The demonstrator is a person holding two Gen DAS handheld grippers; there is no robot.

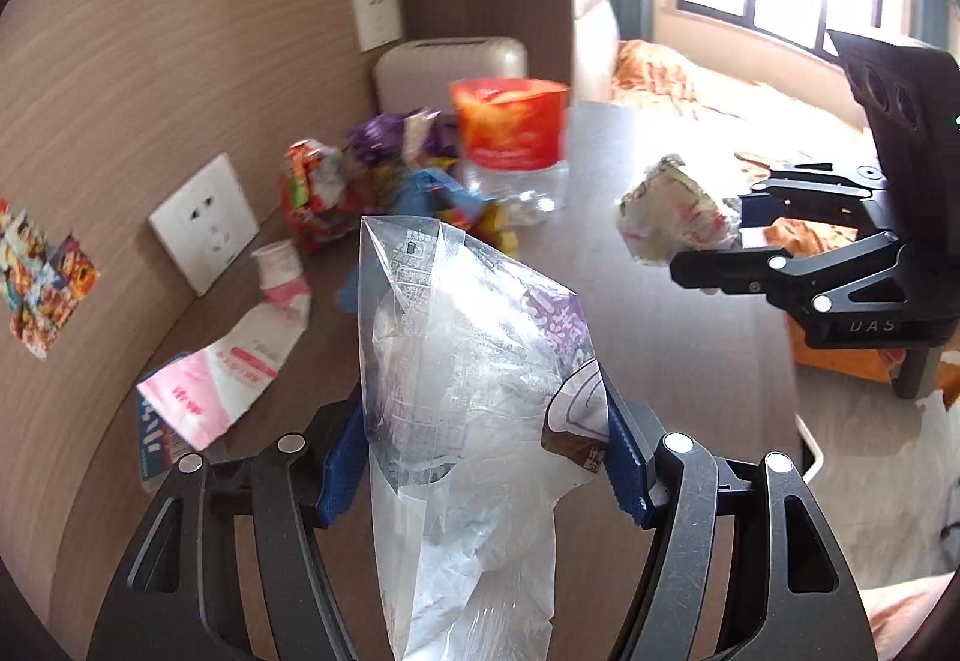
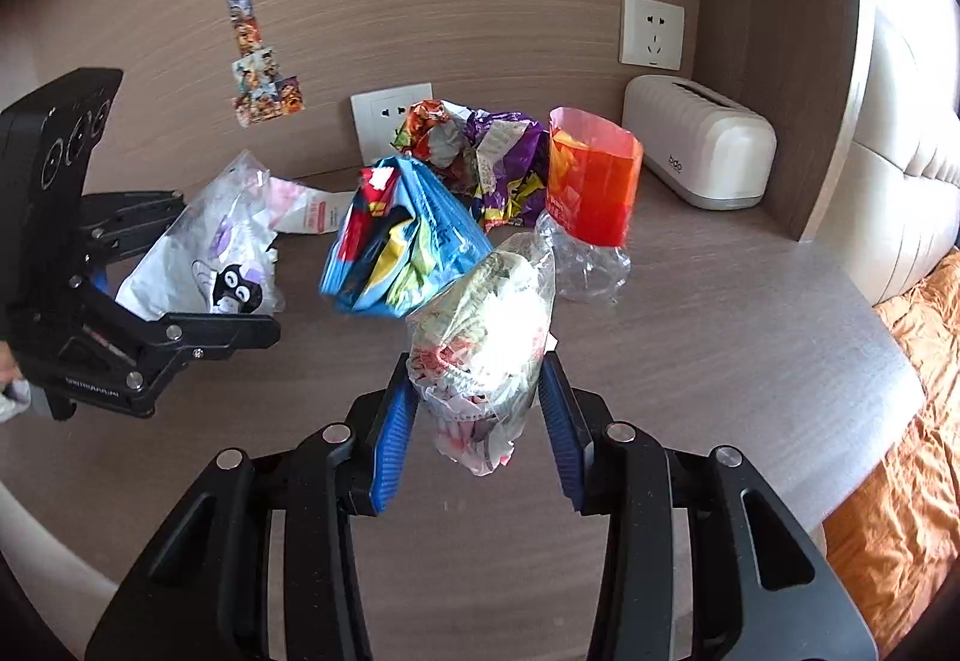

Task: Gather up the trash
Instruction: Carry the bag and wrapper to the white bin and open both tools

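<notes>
1. So far, most trash remains on the bench (image 2: 720,337): a blue wrapper (image 2: 396,247), a purple wrapper (image 2: 510,162), a bottle (image 2: 591,217) and a pink sachet (image 1: 240,361) near the wall.
2. Left gripper (image 1: 480,457): fingers clamped on a clear bag (image 1: 468,361), lifted off the bench.
3. Right gripper (image 2: 477,415): fingers clamped on a crumpled wad (image 2: 486,343), likewise lifted.
4. No bin shows, so drop-off is still ahead.
</notes>
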